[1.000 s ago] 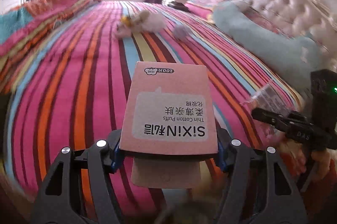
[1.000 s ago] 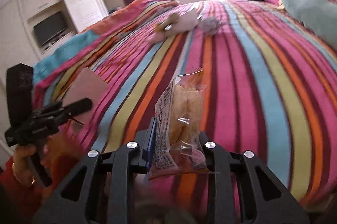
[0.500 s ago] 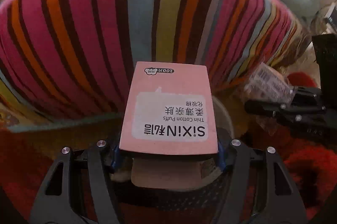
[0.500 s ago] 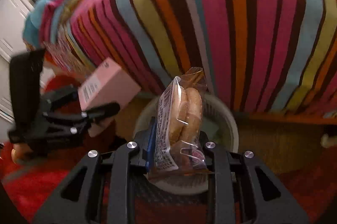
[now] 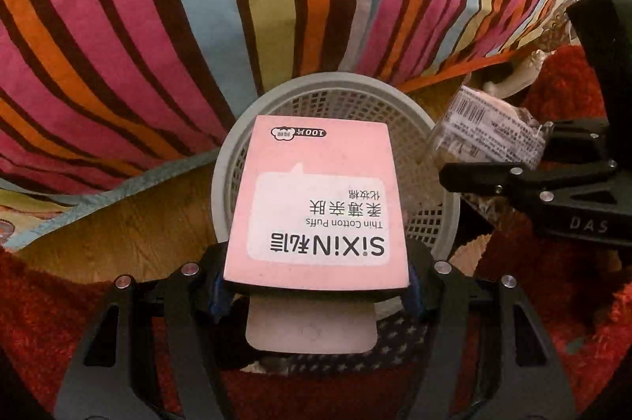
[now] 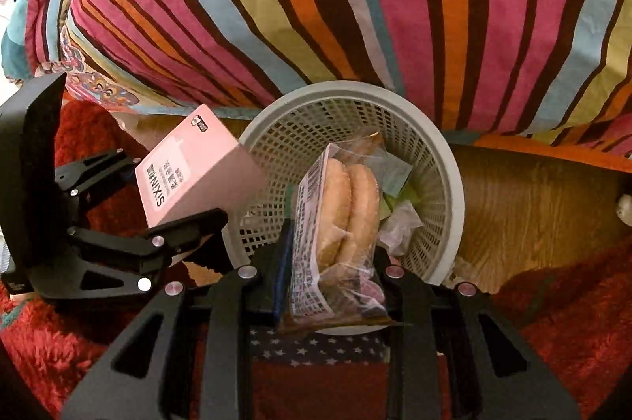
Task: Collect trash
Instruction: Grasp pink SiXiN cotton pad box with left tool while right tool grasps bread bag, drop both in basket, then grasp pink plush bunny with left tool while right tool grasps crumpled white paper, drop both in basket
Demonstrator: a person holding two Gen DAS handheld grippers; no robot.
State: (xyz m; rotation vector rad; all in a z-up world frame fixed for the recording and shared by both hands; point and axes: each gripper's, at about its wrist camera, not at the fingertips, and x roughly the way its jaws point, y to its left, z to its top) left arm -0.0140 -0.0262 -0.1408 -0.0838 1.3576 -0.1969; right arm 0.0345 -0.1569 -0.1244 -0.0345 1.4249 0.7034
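My left gripper [image 5: 316, 285] clamps pink cotton-puff box [image 5: 316, 198], long axis pointing forward over basket [image 5: 335, 84]. My right gripper [image 6: 335, 281] pinched tight on biscuit packet [image 6: 339, 222], upright, directly above basket [image 6: 446, 159] opening, nearer centre. Basket on wood floor at bed edge, scraps inside. Release likely next.
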